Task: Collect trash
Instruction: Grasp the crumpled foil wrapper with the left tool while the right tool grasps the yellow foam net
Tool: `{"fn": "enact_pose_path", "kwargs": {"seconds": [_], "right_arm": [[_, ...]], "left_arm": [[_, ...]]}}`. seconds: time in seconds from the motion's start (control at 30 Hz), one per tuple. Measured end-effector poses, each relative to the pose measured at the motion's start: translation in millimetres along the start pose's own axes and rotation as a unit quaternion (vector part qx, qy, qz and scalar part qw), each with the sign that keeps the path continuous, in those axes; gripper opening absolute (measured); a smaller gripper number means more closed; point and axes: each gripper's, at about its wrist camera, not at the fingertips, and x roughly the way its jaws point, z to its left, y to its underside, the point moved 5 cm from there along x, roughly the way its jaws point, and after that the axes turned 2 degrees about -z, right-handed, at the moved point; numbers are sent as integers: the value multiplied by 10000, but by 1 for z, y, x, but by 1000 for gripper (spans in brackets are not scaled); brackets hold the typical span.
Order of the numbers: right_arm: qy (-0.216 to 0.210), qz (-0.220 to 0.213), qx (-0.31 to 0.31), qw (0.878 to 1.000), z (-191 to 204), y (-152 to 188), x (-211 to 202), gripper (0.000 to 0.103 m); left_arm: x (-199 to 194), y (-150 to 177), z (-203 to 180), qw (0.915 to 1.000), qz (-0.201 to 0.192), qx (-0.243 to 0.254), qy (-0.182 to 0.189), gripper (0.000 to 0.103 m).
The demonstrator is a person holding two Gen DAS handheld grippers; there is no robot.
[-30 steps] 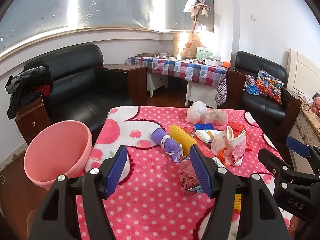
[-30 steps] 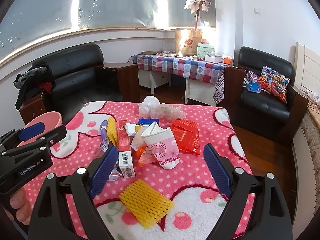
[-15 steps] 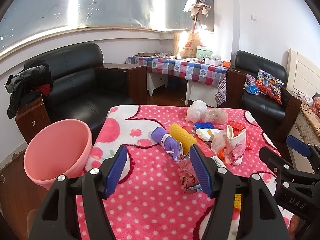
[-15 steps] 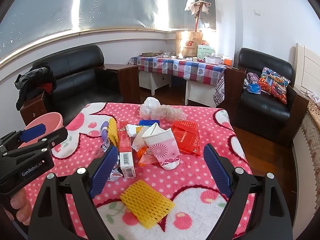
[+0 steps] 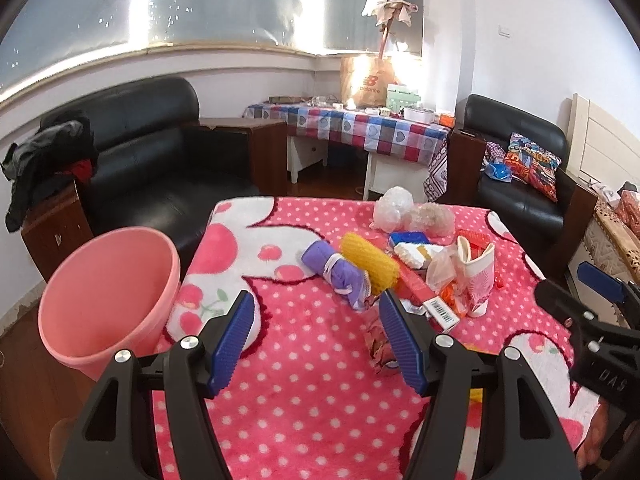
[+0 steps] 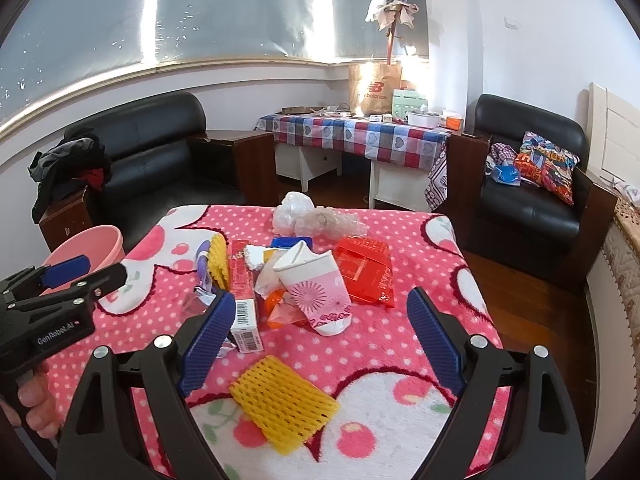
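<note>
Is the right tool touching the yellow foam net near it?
Apart. In the right wrist view the right tool is open, with the foam net lying untouched on the blanket between its fingers.

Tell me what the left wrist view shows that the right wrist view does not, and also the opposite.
Only the left wrist view shows the inside of the pink bin, seemingly empty, and the purple cloth roll in full. Only the right wrist view shows the near yellow foam net whole, the flat red packet, and the hand holding the left gripper. Both show the paper cup, the red box, the clear plastic bags and open, empty jaws.
</note>
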Motion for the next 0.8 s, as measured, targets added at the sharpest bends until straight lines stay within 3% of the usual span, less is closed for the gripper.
{"fn": "enact_pose_path", "kwargs": {"seconds": [0.23, 0.43, 0.57, 0.8], "right_arm": [[-96, 103, 93, 9999, -12, 10, 8, 88], [-335, 358, -6, 9988, -17, 31, 8, 88], [-529, 570, -63, 9970, -16, 43, 9, 81], [-745, 717, -14, 9946, -16, 54, 12, 76]], "left_arm": [[7, 16, 7, 9974, 309, -156, 634, 65], [15, 34, -20, 9899, 676, 25, 1248, 65], [31, 37, -40, 9875, 833, 216, 1319, 58], [63, 36, -46, 9826, 1202, -47, 1417, 44]]}}
